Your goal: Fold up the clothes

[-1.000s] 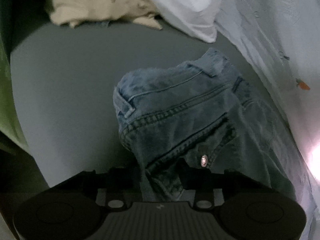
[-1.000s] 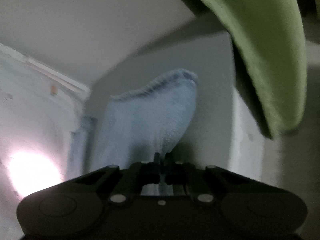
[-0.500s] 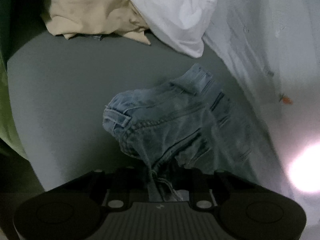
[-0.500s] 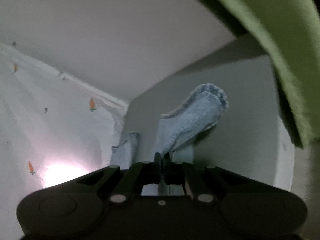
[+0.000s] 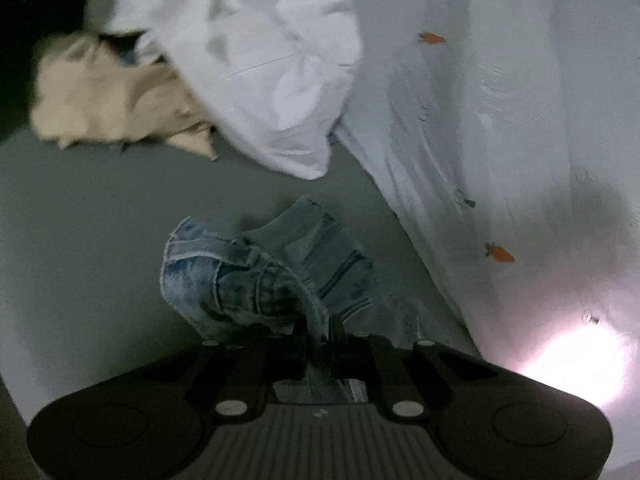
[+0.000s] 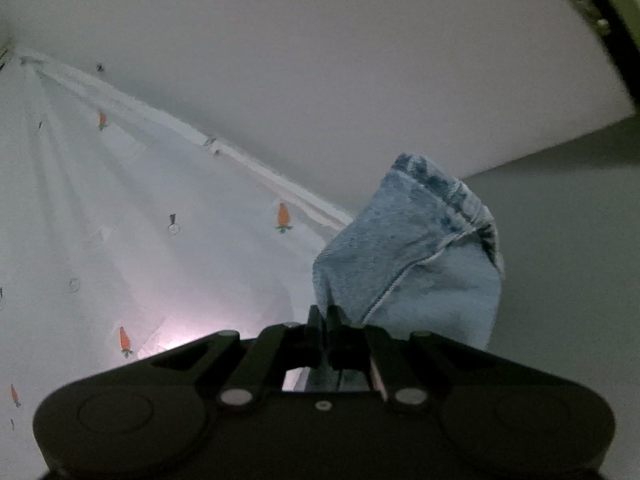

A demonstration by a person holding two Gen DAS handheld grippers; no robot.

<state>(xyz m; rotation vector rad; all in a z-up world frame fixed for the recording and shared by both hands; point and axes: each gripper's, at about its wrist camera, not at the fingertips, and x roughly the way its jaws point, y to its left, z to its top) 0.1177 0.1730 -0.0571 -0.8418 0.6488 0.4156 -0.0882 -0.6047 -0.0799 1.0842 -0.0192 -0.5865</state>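
A pair of blue denim jeans [image 5: 248, 280] hangs bunched from my left gripper [image 5: 318, 330], which is shut on the waistband end, lifted above the grey surface [image 5: 92, 216]. My right gripper [image 6: 324, 316] is shut on the hem end of the same jeans [image 6: 412, 256], held up in the air. The stretch of jeans between the two grippers is out of view.
A white garment [image 5: 272, 68] and a beige garment [image 5: 108, 100] lie piled at the far end of the grey surface. A white sheet with small carrot prints [image 5: 500, 128] borders the right side; it also shows in the right wrist view [image 6: 120, 220]. A green cloth [image 6: 616, 4] hangs at the upper right.
Both grippers have risen with the jeans. The denim in the left view has bunched smaller and moved away from the surface; the right view has tilted up toward the wall.
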